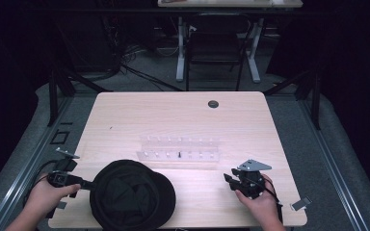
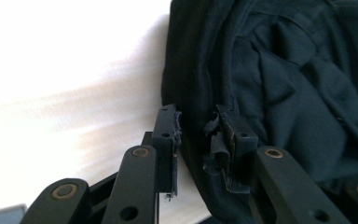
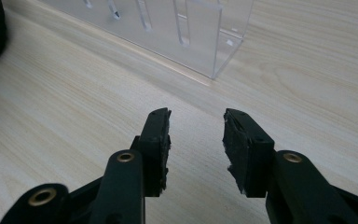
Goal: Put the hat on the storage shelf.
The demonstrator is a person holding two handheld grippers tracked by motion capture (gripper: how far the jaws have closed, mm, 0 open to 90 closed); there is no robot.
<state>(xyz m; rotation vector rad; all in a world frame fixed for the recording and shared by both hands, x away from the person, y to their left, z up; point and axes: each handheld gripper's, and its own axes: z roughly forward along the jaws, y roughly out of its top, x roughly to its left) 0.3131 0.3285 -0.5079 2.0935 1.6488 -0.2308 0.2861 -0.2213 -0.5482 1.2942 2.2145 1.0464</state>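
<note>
A black hat (image 1: 132,195) lies crown-down at the front left of the wooden table (image 1: 173,110). My left gripper (image 1: 92,185) lies level at the hat's left edge. In the left gripper view the hat's dark rim (image 2: 200,70) runs between the parted jaws of the left gripper (image 2: 196,123), and the pads do not press on it. My right gripper (image 1: 228,181) rests in a hand at the front right, pointing left. It stands open above bare wood (image 3: 196,121) with nothing between its fingers.
A clear acrylic rack (image 1: 179,149) with upright pegs stands mid-table, just beyond the right gripper; its corner (image 3: 191,28) is close ahead. A small dark piece (image 1: 179,154) sits in it. A cable hole (image 1: 213,104) lies at the back. A grey tab (image 1: 301,203) hangs off the right front edge.
</note>
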